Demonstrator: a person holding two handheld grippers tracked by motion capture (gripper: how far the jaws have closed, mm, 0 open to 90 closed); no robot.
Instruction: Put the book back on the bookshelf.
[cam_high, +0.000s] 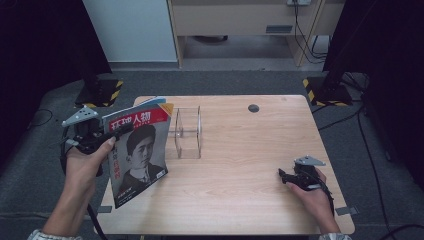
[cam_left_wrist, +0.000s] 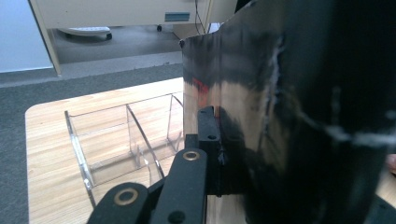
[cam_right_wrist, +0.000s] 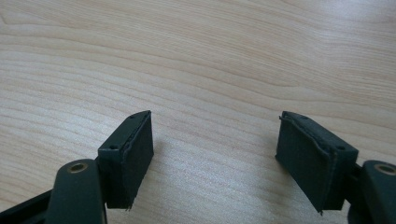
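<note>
Left gripper (cam_high: 119, 134) clamps a magazine (cam_high: 138, 152) beside the empty clear rack (cam_high: 186, 133); right gripper (cam_high: 283, 174) rests spread.

1. Right gripper (cam_right_wrist: 215, 158) seen along its own two black jaws, which rise from the bottom corners.
2. Jaws stand wide apart, nothing between them.
3. Pads (cam_right_wrist: 130, 156) are dark, flat blocks with slightly frayed edges; the left one is angled inward, and the right one mirrors it.
4. Brass-coloured rivets show on the jaw arms at the lower left and lower right.
5. Table (cam_right_wrist: 201, 60) is light wood with horizontal grain, bare across the frame.
6. Jaws sit low over the tabletop; contact with the surface cannot be told.
</note>
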